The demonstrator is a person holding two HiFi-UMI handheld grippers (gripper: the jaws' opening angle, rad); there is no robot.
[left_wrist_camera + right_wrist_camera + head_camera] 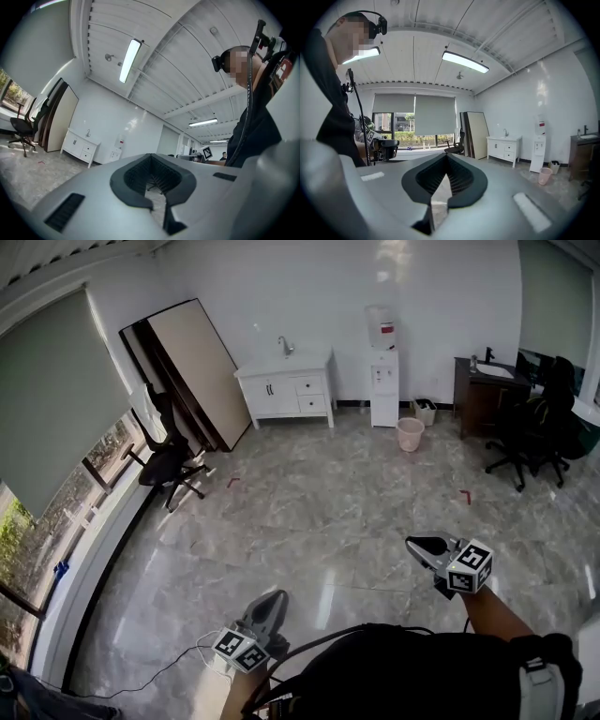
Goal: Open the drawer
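a glossy marble floor [319, 521] fills the room, with two red tape marks [232, 482] on it and a white cable [178, 662] trailing near the bottom left. tall boards [192, 367] lean against the back wall. a black office chair [169, 460] stands by the window, under a grey roller blind [52, 390]. a white water dispenser [383, 371] stands against the back wall, with a pink waste bin [410, 434] just beside it. to the right, a dark wooden surface [487, 390] has another black chair [525, 442] close by. a long ceiling light [465, 62] glows overhead.

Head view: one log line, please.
white cabinet: across room, drawers shut | left hand-held gripper: shut, empty | right hand-held gripper: shut, empty
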